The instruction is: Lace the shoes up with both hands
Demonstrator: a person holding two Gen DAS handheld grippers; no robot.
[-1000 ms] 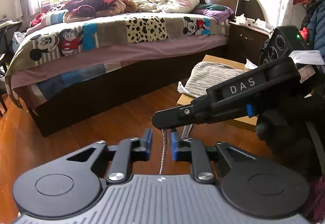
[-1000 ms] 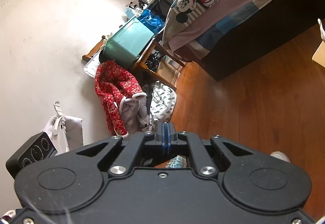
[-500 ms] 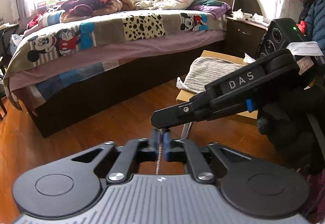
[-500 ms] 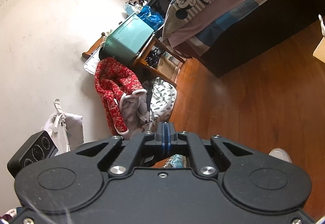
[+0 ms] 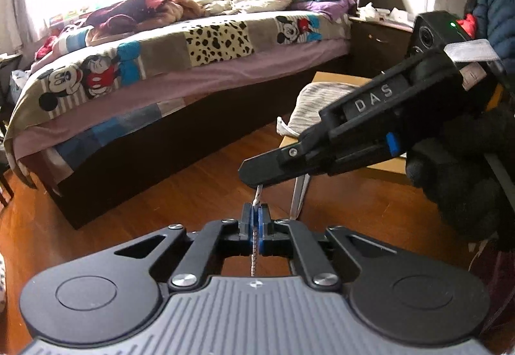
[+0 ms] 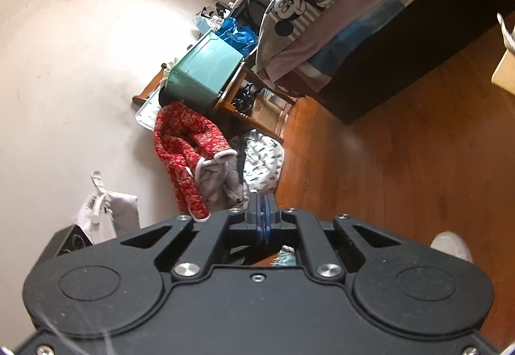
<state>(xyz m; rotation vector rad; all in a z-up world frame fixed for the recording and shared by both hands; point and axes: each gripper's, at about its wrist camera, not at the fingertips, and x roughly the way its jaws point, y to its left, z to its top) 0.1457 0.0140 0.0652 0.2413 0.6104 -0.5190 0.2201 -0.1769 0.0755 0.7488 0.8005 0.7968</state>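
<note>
In the left wrist view a thin speckled shoelace (image 5: pixel 254 258) runs up between the blue pads of my left gripper (image 5: pixel 256 210), which is shut on it. The lace continues a short way up to the tip of my right gripper (image 5: pixel 257 173), which reaches in from the right in a black-gloved hand (image 5: pixel 466 181) and pinches the lace's upper end. In the right wrist view my right gripper (image 6: pixel 264 213) has its pads pressed together; the lace itself does not show there. A white rounded toe, perhaps a shoe (image 6: pixel 450 245), peeks out at the lower right.
A bed (image 5: pixel 193 65) with a cartoon-print cover fills the background, and a low wooden stool with a striped cloth (image 5: pixel 309 107) stands right of it on the wood floor (image 5: pixel 161 203). By the wall sit a green bin (image 6: pixel 206 71) and a red garment (image 6: pixel 183 142).
My left gripper's jaws stood apart around the lace a second ago and have closed on it. The right gripper has kept still and shut.
</note>
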